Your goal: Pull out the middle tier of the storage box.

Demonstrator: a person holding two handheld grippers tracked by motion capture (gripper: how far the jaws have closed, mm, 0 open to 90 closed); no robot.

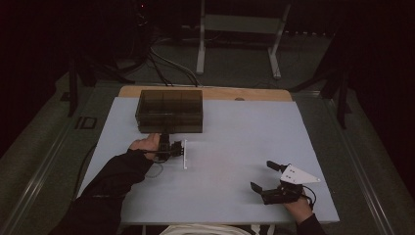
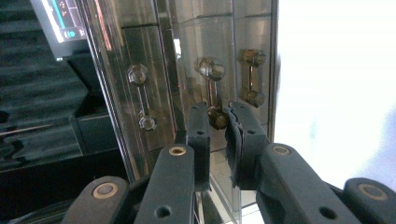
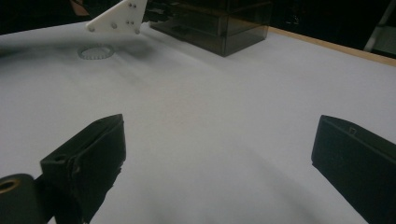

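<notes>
A smoky see-through drawer box (image 1: 170,110) stands at the far left of the white table (image 1: 235,147). My left gripper (image 1: 165,138) reaches up to its front face, turned on its side. In the left gripper view the jaws (image 2: 218,119) stand close together, shut on the lower knob of the middle drawer handle (image 2: 212,86). Two more handles (image 2: 142,98) (image 2: 252,77) flank it. My right gripper (image 1: 262,176) rests near the front right of the table, open with nothing between its fingers (image 3: 219,130). The drawer box (image 3: 215,23) lies far ahead of it.
A small pale ring (image 3: 95,51) lies on the table near the left gripper's white plate (image 3: 119,17). A wooden strip (image 1: 205,93) edges the table's far side. Beyond it cables and a metal stand (image 1: 240,29) sit on the floor.
</notes>
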